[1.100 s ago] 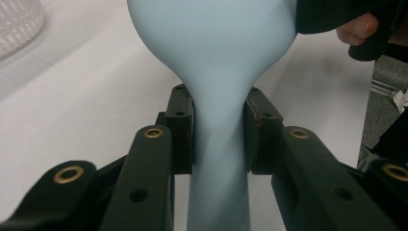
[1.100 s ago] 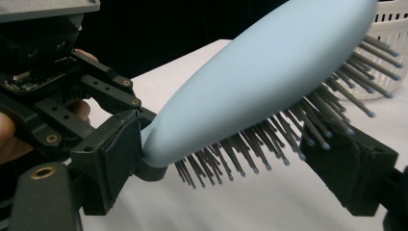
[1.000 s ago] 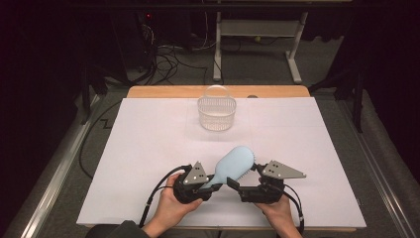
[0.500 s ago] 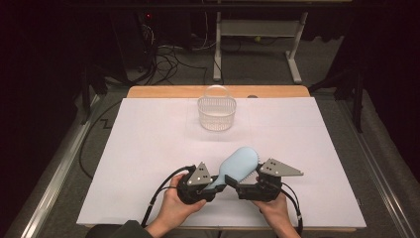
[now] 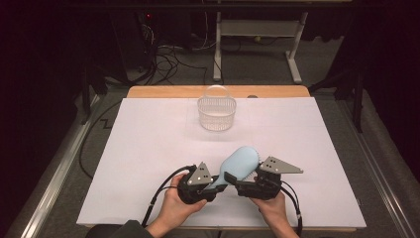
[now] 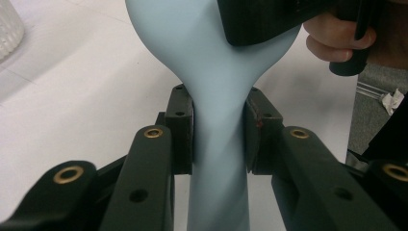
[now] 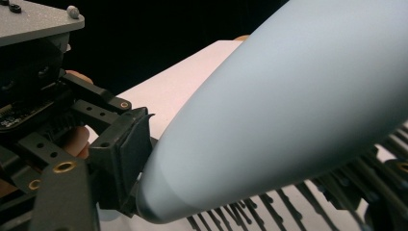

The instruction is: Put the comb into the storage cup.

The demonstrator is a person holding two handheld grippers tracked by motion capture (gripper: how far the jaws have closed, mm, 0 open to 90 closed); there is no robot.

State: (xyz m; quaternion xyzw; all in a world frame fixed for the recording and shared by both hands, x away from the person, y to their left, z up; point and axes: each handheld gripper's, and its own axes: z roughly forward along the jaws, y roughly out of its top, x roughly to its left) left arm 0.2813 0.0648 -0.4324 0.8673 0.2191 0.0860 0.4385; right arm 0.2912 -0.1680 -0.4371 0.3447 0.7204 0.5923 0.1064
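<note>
Pinching the hairbrush (image 6: 216,120) handle, the left gripper (image 6: 219,130) view hides bristles (image 7: 288,202) seen from the right gripper's.

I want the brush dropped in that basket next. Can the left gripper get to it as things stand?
Probably yes: the left gripper is clamped on the hairbrush handle, and bare white table lies between it and the clear basket.

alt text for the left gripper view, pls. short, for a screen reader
The left gripper clamps the neck of a pale blue hairbrush between its two black pads, above a white table. At upper right, the other hand's black gripper jaw lies across the brush head; a ribbed clear basket sits at upper left.
</note>
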